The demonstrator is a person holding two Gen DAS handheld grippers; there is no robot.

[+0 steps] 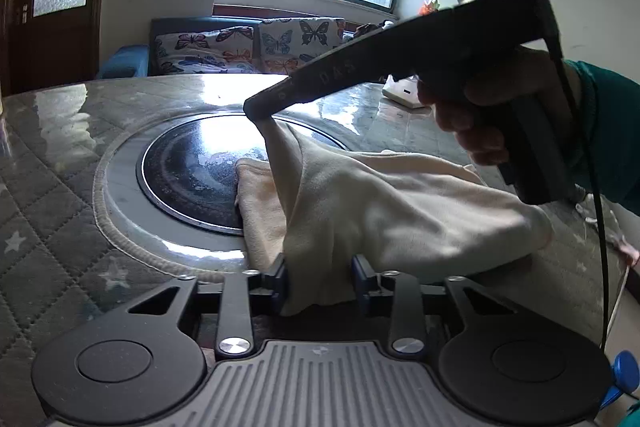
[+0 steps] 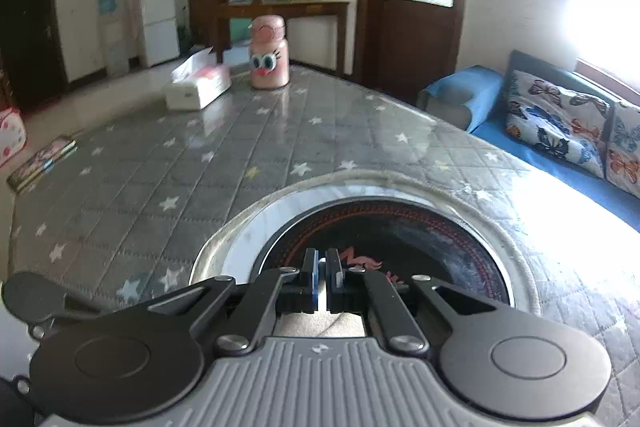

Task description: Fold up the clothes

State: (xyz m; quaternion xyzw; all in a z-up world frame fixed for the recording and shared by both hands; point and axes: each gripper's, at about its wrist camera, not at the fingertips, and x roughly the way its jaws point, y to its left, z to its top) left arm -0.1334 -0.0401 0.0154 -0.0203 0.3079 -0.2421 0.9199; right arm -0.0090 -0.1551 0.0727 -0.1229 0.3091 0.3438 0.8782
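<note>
A cream cloth (image 1: 392, 203) lies on the surface (image 1: 60, 187), partly over the black round hotplate (image 1: 188, 167) set in its middle. The right gripper (image 1: 256, 111) has its fingers clenched on a corner of the cloth, lifting it in a peak above the hotplate's edge. The left gripper (image 1: 320, 279) sits at the cloth's near edge; a fold of cloth hangs between its parted fingers, and whether the pads press it I cannot tell. A hand (image 1: 480, 107) holds the right gripper's handle. A tissue box (image 2: 200, 87) and a pink jar (image 2: 269, 53) stand well beyond the hotplate
</note>
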